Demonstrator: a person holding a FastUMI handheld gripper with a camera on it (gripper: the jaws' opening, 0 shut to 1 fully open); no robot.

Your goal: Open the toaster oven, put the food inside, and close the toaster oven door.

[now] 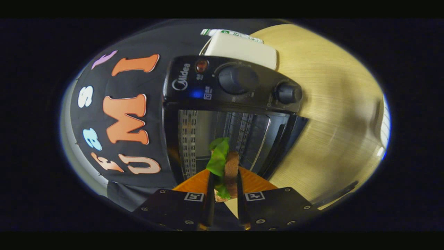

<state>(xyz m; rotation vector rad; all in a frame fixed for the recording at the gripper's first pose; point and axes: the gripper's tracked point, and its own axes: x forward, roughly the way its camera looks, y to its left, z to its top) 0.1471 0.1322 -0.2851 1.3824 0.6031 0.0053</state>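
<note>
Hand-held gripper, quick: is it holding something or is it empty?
Hand-held gripper: closed on the sandwich, both fingers pressing its sides, held up in front of the open toaster oven.

Blk toaster oven [229, 86], green/brown food [223, 166]
</note>
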